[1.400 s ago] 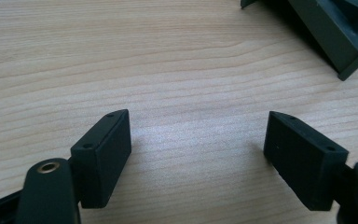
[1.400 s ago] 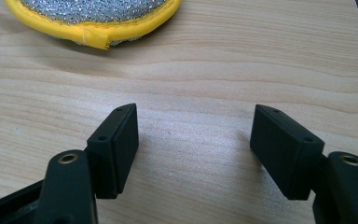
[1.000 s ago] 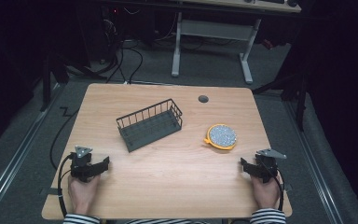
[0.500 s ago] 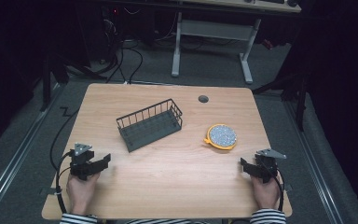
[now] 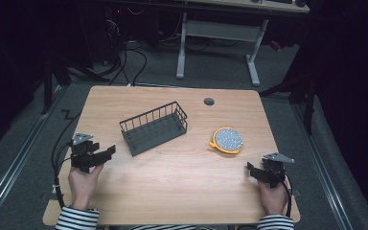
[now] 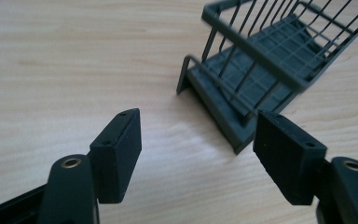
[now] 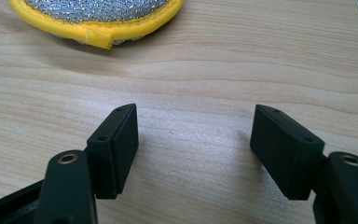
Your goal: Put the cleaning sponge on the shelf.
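A dark grey wire basket (image 5: 154, 127) stands empty near the middle of the wooden table (image 5: 172, 191), angled. To its right lies a round silver scouring pad with a yellow rim (image 5: 227, 140). My left gripper (image 5: 106, 152) is held open at the table's left edge, pointing toward the basket (image 6: 265, 60), whose near corner lies just ahead of the jaws. My right gripper (image 5: 250, 168) is open near the right front edge, a short way in front of the pad (image 7: 98, 18). Nothing sits between either pair of jaws.
A round cable grommet (image 5: 209, 101) is set into the table's far side. Beyond the table stands another desk's white frame (image 5: 220, 43) on a dark floor with cables. A person's hands in striped sleeves (image 5: 76, 218) come in from the near edge.
My left gripper has shifted slightly forward and right toward the basket. The right gripper has stayed nearly still.
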A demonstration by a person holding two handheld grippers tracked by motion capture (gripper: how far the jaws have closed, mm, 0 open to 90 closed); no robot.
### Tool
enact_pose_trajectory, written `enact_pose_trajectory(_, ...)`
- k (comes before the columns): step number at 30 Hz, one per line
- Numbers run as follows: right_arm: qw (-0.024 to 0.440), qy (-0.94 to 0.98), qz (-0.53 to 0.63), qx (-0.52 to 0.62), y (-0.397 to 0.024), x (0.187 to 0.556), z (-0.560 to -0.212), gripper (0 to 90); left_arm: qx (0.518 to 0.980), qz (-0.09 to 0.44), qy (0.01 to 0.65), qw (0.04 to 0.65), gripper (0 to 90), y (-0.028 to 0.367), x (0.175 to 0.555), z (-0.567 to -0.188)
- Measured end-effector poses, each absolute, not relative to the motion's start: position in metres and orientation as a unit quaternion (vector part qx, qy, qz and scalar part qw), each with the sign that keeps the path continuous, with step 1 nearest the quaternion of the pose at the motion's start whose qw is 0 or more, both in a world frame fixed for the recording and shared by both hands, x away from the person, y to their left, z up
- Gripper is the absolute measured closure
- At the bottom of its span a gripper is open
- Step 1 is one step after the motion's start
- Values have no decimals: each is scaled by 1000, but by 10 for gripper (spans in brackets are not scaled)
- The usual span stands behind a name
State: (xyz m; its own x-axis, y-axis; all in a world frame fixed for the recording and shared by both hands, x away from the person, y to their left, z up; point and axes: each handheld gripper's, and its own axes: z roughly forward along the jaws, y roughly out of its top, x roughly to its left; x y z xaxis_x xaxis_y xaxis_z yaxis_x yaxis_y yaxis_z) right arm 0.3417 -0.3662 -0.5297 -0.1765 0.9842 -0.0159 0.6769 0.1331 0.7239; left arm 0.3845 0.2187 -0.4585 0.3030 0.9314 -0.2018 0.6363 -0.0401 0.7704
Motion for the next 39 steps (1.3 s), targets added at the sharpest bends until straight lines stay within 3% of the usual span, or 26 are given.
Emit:
enact_pose_trajectory(24,258,710,298,584,-366,342,-530,321,739,182,543,356,325,178,459,-430)
enact_pose_trajectory(31,258,710,298,584,-366,342,-530,321,744,175,548,340,354,172,470,-440)
enact_pose_trajectory(39,258,710,299,583,-366,342,-530,321,753,185,542,325,448,167,473,-447)
